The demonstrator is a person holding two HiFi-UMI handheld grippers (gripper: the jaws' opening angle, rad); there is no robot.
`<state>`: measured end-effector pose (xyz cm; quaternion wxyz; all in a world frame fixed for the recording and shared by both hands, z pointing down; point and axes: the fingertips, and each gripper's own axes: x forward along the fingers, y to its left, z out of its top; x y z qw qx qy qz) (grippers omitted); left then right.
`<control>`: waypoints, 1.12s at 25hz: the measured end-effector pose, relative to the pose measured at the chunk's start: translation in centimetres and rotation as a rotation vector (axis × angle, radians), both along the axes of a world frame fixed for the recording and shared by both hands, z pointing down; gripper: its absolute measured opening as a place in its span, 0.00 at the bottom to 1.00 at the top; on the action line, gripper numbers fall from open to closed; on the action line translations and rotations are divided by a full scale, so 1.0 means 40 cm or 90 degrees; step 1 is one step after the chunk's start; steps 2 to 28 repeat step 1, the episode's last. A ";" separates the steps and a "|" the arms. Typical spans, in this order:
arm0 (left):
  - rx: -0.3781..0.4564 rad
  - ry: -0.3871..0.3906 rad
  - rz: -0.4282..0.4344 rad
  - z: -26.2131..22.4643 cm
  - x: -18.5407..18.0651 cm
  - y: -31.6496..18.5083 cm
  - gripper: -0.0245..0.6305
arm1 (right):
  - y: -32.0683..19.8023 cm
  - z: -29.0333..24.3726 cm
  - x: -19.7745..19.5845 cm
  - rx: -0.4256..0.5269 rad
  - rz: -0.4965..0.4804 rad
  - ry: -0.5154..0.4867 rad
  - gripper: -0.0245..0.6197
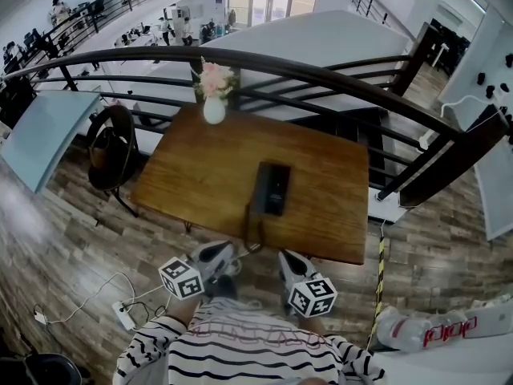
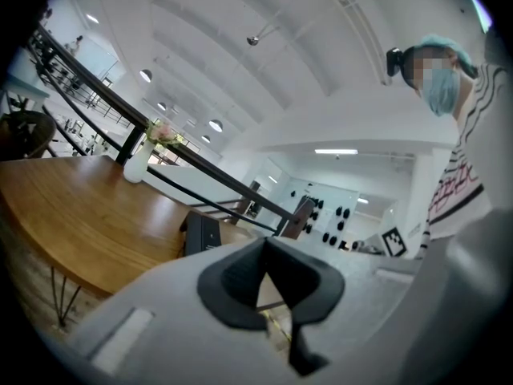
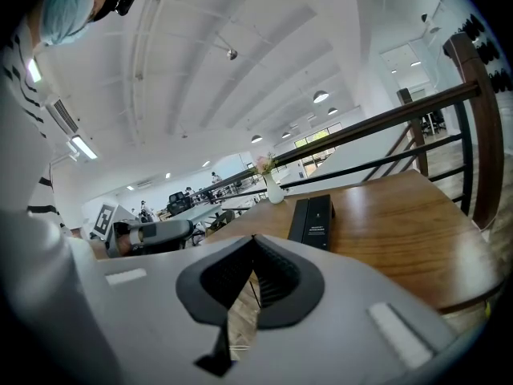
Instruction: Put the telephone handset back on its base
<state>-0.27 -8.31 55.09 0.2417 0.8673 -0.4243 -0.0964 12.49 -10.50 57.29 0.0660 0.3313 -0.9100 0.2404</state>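
Inspection of the moment, all three views.

**Bench:** The wooden bench (image 1: pixel 192 175) stands against a dark railing (image 1: pixel 337 74) on a plank floor (image 1: pixel 56 239).

**Task item:** The black telephone (image 1: pixel 271 188) lies flat near the middle of the bench, long side running near to far.
- A cord (image 1: pixel 248 227) leaves its near left corner and runs to the near bench edge.
- The handset and base read as one dark block at this size. Whether the handset is seated cannot be determined.
- The unit also shows in the left gripper view (image 2: pixel 202 233) and in the right gripper view (image 3: pixel 314 220).

**Other items:**
- A white vase (image 1: pixel 214 109) with pale flowers stands at the far edge of the bench, well apart from the telephone.
- A dark chair (image 1: pixel 112 147) stands left of the bench.
- A power strip (image 1: pixel 124 315) lies on the floor, near left.

**Left hand-held gripper** (image 1: pixel 224 253): It is held low, off the near edge of the bench and close to the person's striped shirt. Its own view (image 2: pixel 264 243) shows the jaws pressed together at the tips with nothing between them.

**Right hand-held gripper** (image 1: pixel 286 257): It is held just beside the left one, also short of the bench. Its own view (image 3: pixel 252 237) shows the jaws pressed together and empty.

Neither unit touches the telephone.
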 end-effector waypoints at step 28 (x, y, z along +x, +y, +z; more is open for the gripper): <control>0.000 0.000 0.000 0.000 0.001 -0.001 0.04 | -0.001 -0.001 0.001 0.000 0.001 0.000 0.04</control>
